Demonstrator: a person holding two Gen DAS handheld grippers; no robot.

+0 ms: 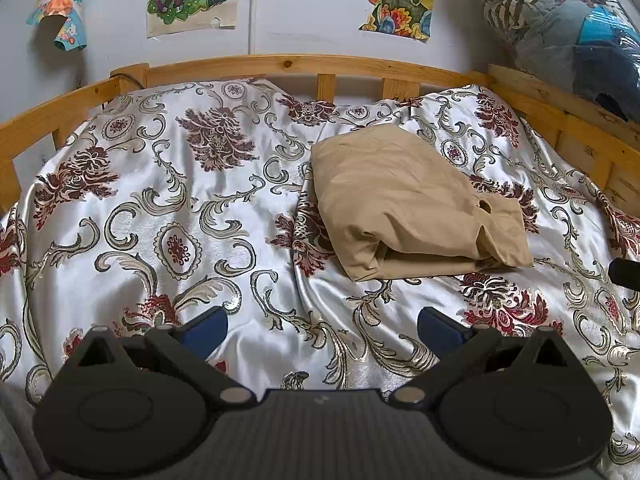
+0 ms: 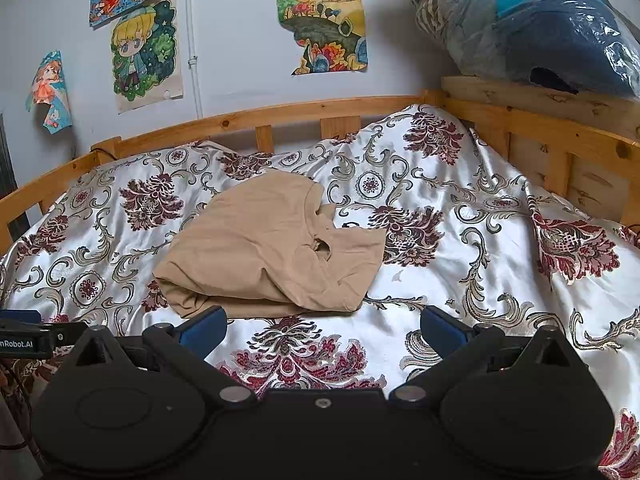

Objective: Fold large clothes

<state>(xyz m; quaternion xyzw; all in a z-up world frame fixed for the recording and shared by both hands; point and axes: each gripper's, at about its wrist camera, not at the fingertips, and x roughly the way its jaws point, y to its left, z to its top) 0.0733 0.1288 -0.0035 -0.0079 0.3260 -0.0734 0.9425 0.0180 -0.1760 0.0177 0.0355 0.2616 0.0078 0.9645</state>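
Note:
A tan garment (image 1: 408, 204) lies folded into a thick bundle on the flowered satin bedspread (image 1: 180, 208), right of centre in the left wrist view. The right wrist view has the same tan garment (image 2: 268, 248) left of centre, its folded edge toward me. My left gripper (image 1: 322, 326) is open over bare bedspread, short of the bundle and to its left, holding nothing. My right gripper (image 2: 322, 326) is open too, just short of the bundle's near edge, its left finger (image 2: 204, 328) close to the cloth. A part of the left gripper (image 2: 24, 338) shows at the left edge.
A wooden bed rail (image 1: 280, 66) runs round the far and right sides of the bed. A clear plastic bag of clothes (image 2: 540, 28) rests on the rail at the back right. Cartoon posters (image 2: 320, 20) hang on the wall behind. The bedspread (image 2: 460, 240) is wrinkled.

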